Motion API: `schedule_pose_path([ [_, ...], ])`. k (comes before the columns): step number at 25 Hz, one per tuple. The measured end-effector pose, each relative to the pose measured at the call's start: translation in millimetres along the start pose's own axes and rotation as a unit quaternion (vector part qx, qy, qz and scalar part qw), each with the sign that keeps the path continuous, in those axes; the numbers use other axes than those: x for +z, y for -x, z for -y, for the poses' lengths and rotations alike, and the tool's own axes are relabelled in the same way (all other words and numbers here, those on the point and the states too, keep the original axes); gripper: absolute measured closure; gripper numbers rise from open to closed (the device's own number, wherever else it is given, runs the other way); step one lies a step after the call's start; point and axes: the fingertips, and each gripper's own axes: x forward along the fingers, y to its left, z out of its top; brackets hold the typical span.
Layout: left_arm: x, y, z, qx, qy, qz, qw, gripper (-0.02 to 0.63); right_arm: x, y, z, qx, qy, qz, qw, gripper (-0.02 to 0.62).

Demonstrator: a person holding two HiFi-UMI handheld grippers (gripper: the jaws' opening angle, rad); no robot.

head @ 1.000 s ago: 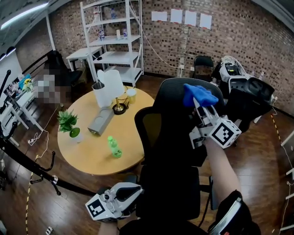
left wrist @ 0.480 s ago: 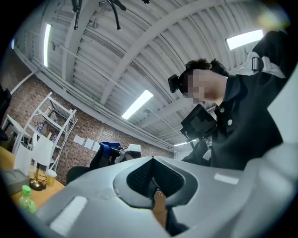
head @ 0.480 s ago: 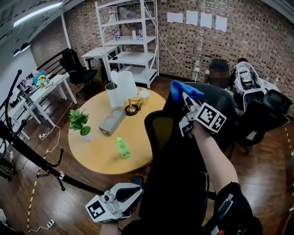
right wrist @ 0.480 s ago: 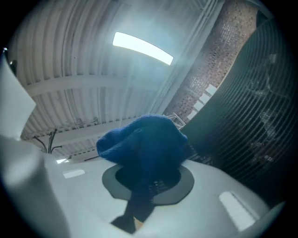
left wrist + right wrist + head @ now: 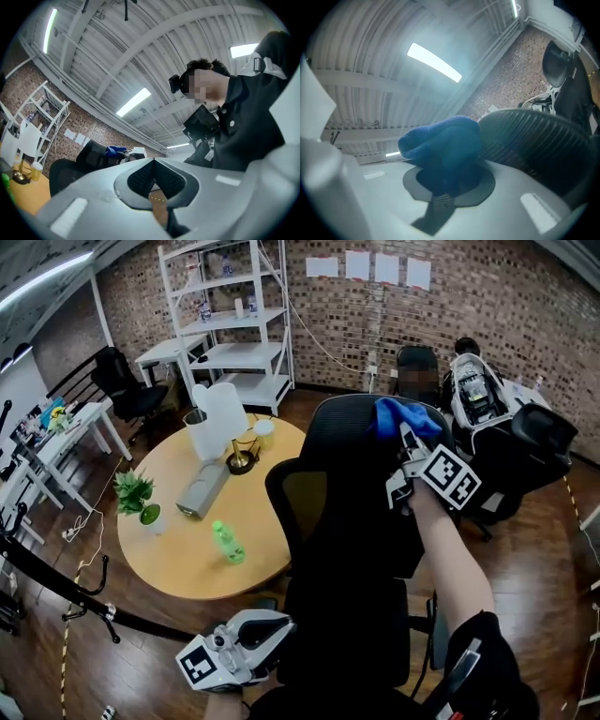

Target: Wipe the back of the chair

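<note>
Right hand-held gripper (image 5: 406,437) pinches bunched blue cloth (image 5: 401,415) by mesh chair (image 5: 345,460).

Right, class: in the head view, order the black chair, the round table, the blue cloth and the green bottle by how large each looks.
1. black chair and round table: close in extent, and the chair is nearer the camera, so unranked
2. blue cloth
3. green bottle

Grippers 2: left gripper (image 5: 153,161), right gripper (image 5: 406,439); blue cloth (image 5: 403,415) 1; round table (image 5: 178,545) 1; green bottle (image 5: 228,543) 1.
</note>
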Motion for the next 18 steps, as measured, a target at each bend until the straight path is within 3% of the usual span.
schedule_pose_path([
  [10, -15.2, -21.7, 1.5, -0.061, 0.025, 0.002, 0.9978, 0.607, 31.4, 59.2, 31.7, -0.037, 0.072, 0.011, 0.997, 0.541],
  [18, -21.7, -32.5, 11.7, -0.104, 0.048, 0.001, 0.9935, 0.607, 96.2, 134.1, 67.7, -0.131, 0.123, 0.062, 0.982, 0.541],
])
